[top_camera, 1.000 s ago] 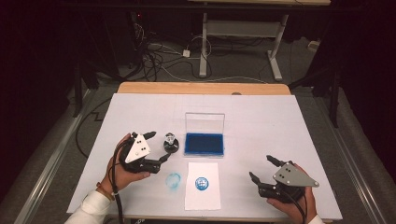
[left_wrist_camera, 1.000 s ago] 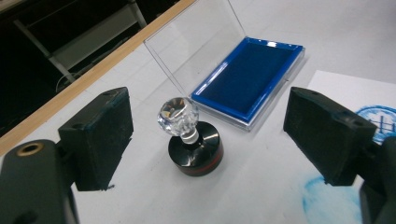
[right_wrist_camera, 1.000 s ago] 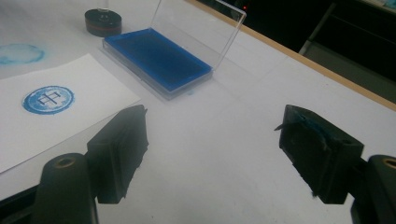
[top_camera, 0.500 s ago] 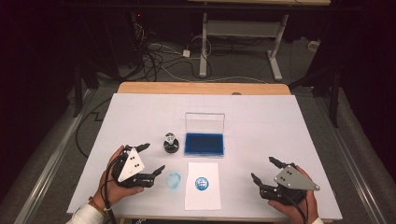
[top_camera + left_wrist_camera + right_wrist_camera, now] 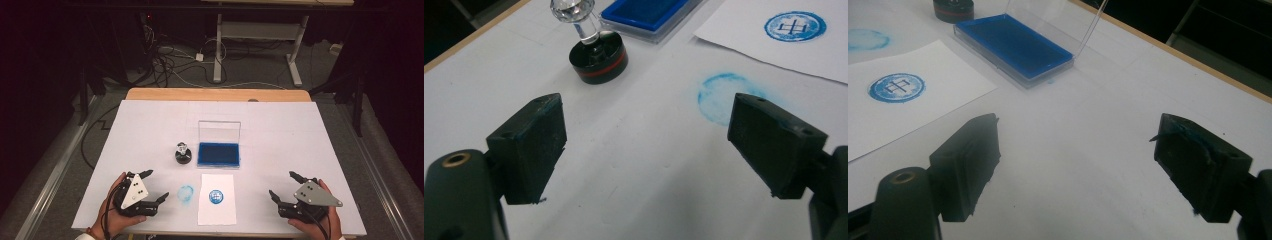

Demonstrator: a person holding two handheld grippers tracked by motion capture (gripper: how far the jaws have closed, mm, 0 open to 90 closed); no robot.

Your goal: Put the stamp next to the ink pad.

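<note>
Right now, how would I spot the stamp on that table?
Start at the white table and find the open blue ink pad near its middle. Just left of it stands the stamp: a round black base with a red band and a clear, crystal-like knob, the only upright thing there.

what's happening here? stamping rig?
Yes, stamping. The stamp stands on the table beside the open blue ink pad. The paper already carries a blue print, and a blue smudge sits left of it. Left gripper and right gripper, each in a hand, rest open and empty near the table's front edge.
</note>
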